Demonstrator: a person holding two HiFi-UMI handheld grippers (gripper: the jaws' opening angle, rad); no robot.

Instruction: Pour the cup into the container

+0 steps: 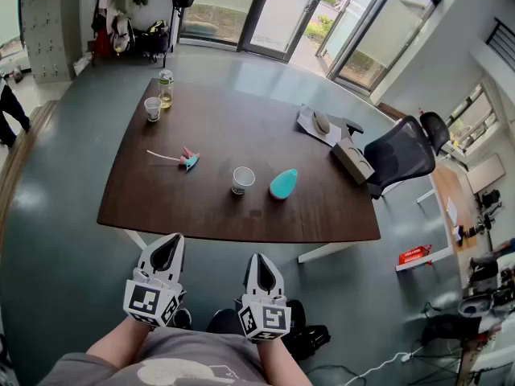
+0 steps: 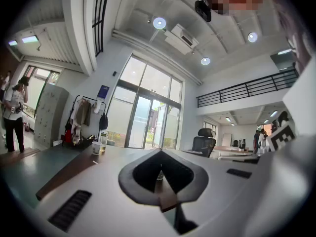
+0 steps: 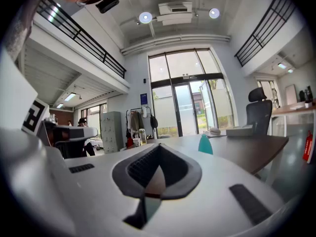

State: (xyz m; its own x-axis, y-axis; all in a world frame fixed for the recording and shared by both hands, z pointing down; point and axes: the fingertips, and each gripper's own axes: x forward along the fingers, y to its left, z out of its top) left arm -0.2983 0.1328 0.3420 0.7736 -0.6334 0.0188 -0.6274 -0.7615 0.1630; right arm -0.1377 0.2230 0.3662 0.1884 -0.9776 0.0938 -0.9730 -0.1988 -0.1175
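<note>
You are holding the left gripper (image 1: 166,253) and right gripper (image 1: 263,274) near your body, short of the table (image 1: 161,207), both claws pinched together, empty. The head view is showing the cup (image 1: 242,180) just left of the teal container (image 1: 282,183); the right gripper view is catching only the container.

Bright daylight, fisheye-warped edges

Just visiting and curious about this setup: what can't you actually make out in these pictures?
White cup contents: head view, too small to tell.
Teal container opening: head view, too small to tell.
Small pink item: head view, too small to identify.
</note>
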